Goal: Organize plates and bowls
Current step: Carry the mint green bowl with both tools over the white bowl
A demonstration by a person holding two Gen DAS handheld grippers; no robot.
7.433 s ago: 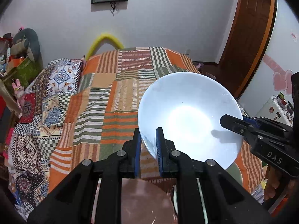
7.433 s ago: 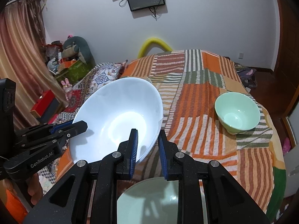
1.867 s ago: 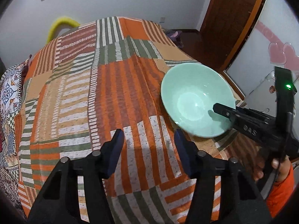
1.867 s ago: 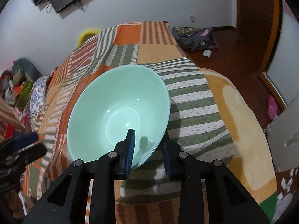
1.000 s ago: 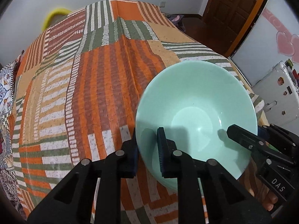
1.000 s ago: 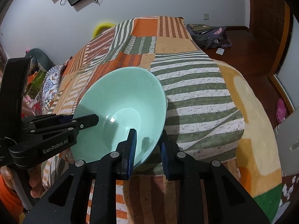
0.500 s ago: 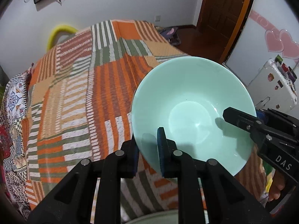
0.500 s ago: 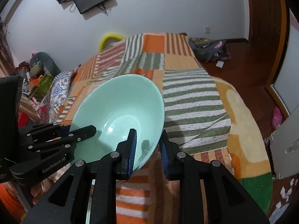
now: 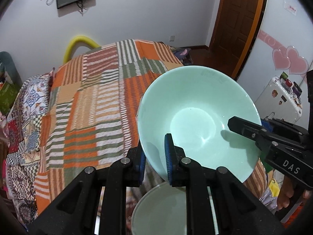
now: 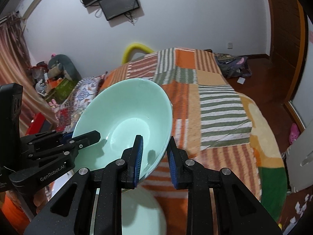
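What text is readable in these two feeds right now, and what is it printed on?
"DAS": black body of the right claw, in the left wrist view.
"GenRobot.AI": black body of the left claw, in the right wrist view.
Pink wall sticker and stickers on the white case: too small to read.

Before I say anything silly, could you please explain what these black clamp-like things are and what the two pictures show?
They are two hand-held grippers, each with two fingers and a wide-angle camera looking along them. One picture comes from the left gripper, the other from the right gripper, so each view also shows the other tool from the side. No robot arm is involved; a person's hand shows under each tool. Both grippers clamp the rim of one mint-green bowl, at opposite sides, holding it tilted in the air above a bed covered by an orange and green striped patchwork blanket. Directly below the bowl lies a pale round dish, likely another bowl or plate. A dark screen hangs on the wall.
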